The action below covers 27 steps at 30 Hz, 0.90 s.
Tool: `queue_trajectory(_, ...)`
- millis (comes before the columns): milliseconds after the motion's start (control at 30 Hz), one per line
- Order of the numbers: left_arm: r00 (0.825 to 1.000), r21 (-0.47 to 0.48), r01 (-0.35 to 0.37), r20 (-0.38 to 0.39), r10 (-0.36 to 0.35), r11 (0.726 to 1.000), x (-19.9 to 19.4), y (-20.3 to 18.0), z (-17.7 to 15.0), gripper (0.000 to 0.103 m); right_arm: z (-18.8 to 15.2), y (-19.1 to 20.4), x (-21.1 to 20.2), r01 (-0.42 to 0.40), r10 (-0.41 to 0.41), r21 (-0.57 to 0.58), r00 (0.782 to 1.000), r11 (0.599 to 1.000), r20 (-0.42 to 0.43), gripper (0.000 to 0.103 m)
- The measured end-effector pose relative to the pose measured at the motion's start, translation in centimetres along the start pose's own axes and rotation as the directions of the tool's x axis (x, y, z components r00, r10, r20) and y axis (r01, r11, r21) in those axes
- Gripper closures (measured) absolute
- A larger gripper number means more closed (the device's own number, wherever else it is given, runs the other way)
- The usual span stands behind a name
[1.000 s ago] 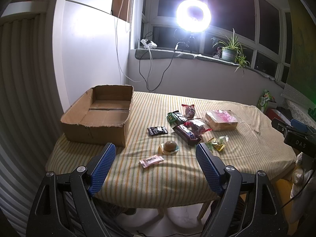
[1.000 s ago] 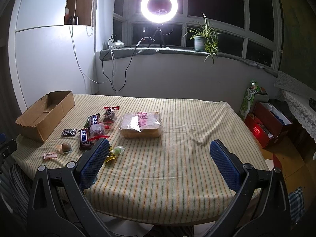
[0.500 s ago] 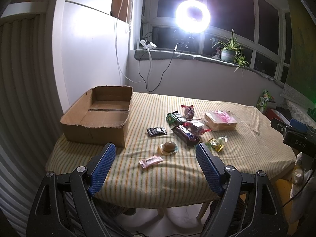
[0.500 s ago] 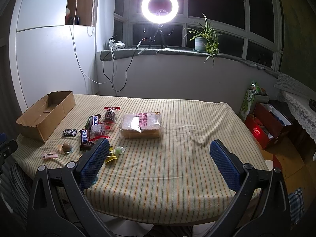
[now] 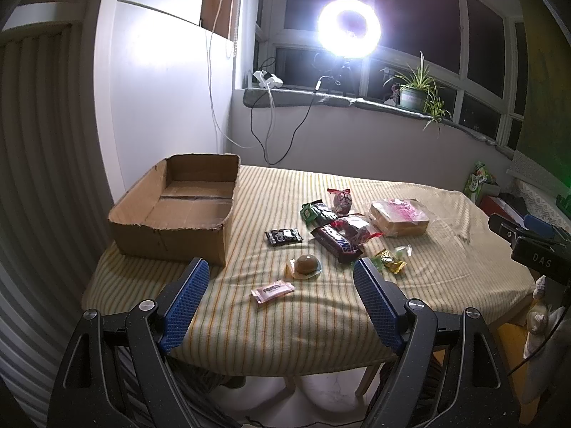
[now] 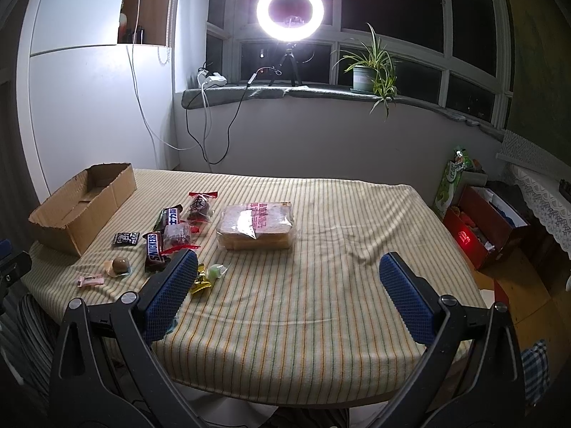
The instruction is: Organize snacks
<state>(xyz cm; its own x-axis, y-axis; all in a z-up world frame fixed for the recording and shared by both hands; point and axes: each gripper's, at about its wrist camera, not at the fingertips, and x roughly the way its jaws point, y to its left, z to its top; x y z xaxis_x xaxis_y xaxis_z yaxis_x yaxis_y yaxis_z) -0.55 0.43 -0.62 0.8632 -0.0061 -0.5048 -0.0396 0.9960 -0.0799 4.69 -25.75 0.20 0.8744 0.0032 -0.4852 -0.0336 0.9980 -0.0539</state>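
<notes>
Far left on the striped tablecloth (image 5: 321, 324): empty brown cardboard box (image 5: 178, 221). Ahead of the wide-open left gripper (image 5: 276, 303): small pink wrapped candy (image 5: 273, 289), long axis crosswise, nearest. Rightward, farther off: wide-open, empty right gripper (image 6: 285, 296).

matt torn cardboard box (image 5: 178, 214), striped cloth table cover (image 6: 321, 303), glossy plastic snack wrappers (image 5: 335, 242).
</notes>
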Motion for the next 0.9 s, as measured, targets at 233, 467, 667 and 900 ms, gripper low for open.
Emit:
queue_trajectory(233, 1.0, -0.002, 0.004, -0.01, -0.004, 1.0, 0.5, 0.2, 0.0, 0.02, 0.1, 0.1, 0.6, -0.006, 0.006, 0.0, 1.0, 1.0, -0.015, 0.0)
queue_trajectory(467, 0.999, -0.004, 0.01, -0.033, -0.011, 1.0, 1.4, 0.5, -0.2, 0.02, 0.0, 0.2, 1.6, -0.018, 0.017, -0.006, 0.999, 1.0, -0.031, 0.0)
queue_trajectory(667, 0.996, -0.017, 0.036, -0.084, -0.037, 0.999, 2.9, 1.1, -0.8, 0.021, -0.6, 0.5, 2.9, -0.089, 0.087, -0.021, 0.994, 0.996, -0.061, 0.0)
queue_trajectory(900, 0.984, -0.015, 0.07, -0.161, -0.072, 0.997, 5.3, 1.4, -1.8, 0.026, -1.8, 3.0, 4.7, -0.25, 0.239, -0.08, 0.963, 0.965, -0.129, 0.005)
